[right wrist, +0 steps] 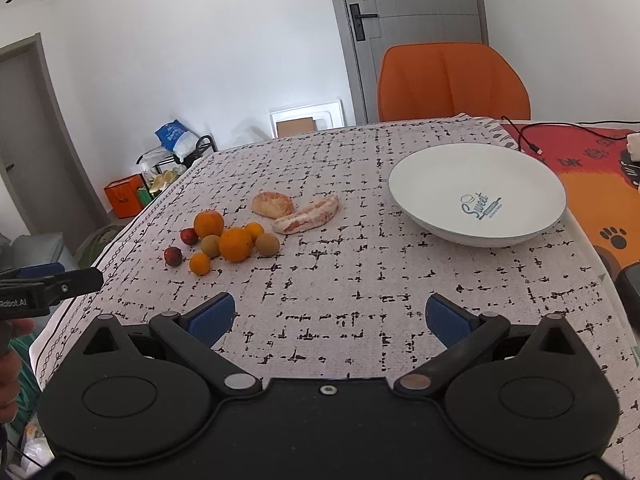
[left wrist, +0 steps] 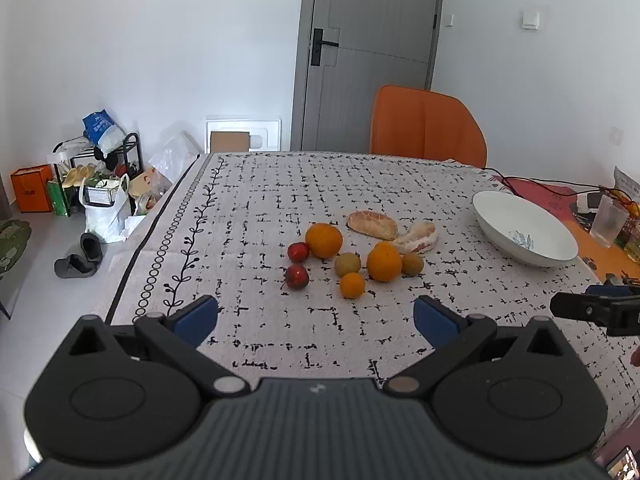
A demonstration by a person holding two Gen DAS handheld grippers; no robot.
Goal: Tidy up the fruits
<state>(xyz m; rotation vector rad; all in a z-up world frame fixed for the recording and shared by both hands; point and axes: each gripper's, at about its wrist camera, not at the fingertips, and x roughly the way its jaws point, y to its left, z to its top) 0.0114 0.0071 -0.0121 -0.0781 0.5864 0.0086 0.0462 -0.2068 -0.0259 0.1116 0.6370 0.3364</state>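
Hovering over the white woven tablecloth with black dashed grid lines [left wrist: 280, 332] are both tools, well short of the fruit. The left gripper [left wrist: 316, 320] has its blue-padded fingers [left wrist: 198, 316] spread wide with nothing between them, and same deal with the right gripper [right wrist: 330, 320], pads [right wrist: 214, 316] apart and empty.

The fruit sits in a loose cluster mid-table: a big round smooth orange [right wrist: 236, 244], another one [right wrist: 208, 223] behind it, a small tangerine [right wrist: 199, 264] in front, two shiny dark-red round fruits [right wrist: 173, 256], and two dull greenish-brown round ones [right wrist: 267, 244]. Just behind lie two peeled pithy citrus segments: a pale crescent [right wrist: 273, 204] and a longer pinkish curved segment [right wrist: 308, 214], whose long axis runs left-right, right end tipping toward the wide shallow white ceramic bowl [right wrist: 424, 168]. That bowl is empty, well apart to the right, with "Sweet" printed inside.
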